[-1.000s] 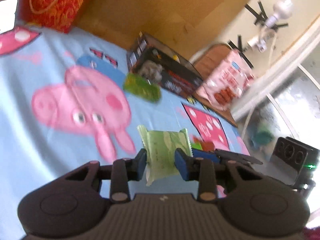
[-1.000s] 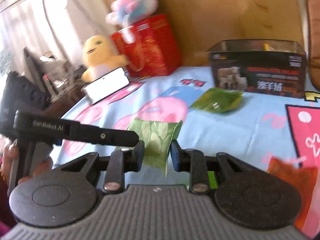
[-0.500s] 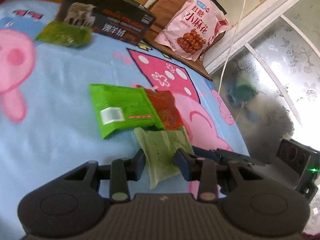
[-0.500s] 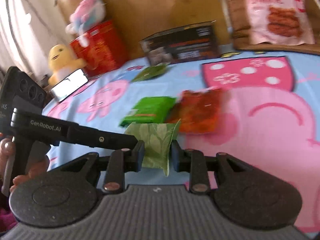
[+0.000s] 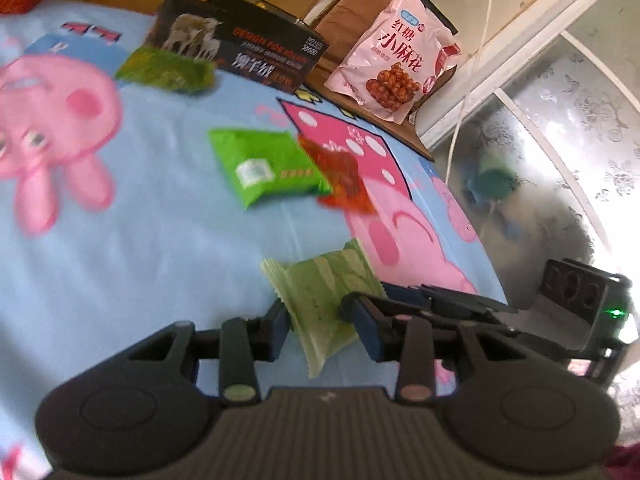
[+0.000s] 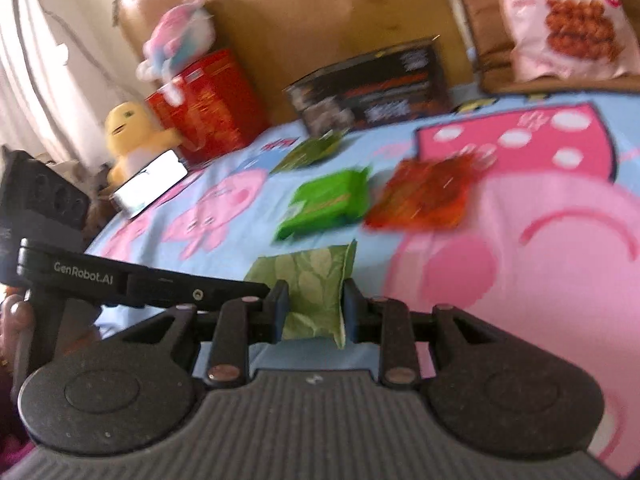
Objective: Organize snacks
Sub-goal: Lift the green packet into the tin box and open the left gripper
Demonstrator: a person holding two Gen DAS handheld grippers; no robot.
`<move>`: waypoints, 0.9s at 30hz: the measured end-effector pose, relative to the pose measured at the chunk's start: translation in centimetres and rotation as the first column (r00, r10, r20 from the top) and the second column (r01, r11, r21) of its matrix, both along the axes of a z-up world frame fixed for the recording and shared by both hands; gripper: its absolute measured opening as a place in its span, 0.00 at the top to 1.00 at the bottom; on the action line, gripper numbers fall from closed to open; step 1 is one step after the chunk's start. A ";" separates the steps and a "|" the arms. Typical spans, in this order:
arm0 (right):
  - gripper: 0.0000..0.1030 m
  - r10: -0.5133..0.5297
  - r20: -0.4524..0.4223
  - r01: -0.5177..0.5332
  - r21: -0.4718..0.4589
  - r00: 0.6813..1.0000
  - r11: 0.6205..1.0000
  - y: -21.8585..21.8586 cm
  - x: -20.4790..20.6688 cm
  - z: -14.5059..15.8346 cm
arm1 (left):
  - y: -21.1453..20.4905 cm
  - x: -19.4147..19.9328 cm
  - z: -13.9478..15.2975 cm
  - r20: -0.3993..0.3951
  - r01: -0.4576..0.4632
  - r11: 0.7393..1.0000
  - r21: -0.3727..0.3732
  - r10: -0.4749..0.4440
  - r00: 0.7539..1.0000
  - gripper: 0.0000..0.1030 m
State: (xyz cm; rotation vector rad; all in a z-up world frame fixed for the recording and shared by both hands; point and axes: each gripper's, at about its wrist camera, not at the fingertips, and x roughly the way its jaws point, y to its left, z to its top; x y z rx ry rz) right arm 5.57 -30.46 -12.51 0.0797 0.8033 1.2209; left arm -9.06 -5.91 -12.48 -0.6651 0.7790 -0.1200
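Observation:
A pale green leaf-print snack packet (image 5: pixel 320 284) sits between the pads of my left gripper (image 5: pixel 320 320), which is shut on it. In the right wrist view the same kind of packet (image 6: pixel 308 268) is pinched in my right gripper (image 6: pixel 314 300). It appears to be one packet held from both sides. The right gripper's fingers (image 5: pixel 440 300) reach in from the right, the left gripper's fingers (image 6: pixel 180 282) from the left. Just beyond it, a bright green packet (image 5: pixel 268 166) and a red-orange packet (image 5: pixel 344 178) lie side by side on the blue pig-print sheet (image 5: pixel 160 240).
A dark green packet (image 5: pixel 164 68) lies before a black open box (image 5: pixel 240 48) at the headboard. A pink snack bag (image 5: pixel 400 60) leans on a wooden stand. A red container (image 6: pixel 204 108), a yellow plush (image 6: pixel 128 128) and a phone (image 6: pixel 152 184) are far left. The bed edge drops off at right.
Both grippers carried the pale green packet to the right and slightly down, from over the pig print to just in front of the bright green and red-orange packets. The grip stays.

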 end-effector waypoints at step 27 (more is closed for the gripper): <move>0.65 0.190 0.377 -0.135 -0.167 0.907 0.977 0.7 -5.6 0.1 | -0.6 -1.4 0.3 0.004 -0.036 0.999 0.029 0.035 0.999 0.69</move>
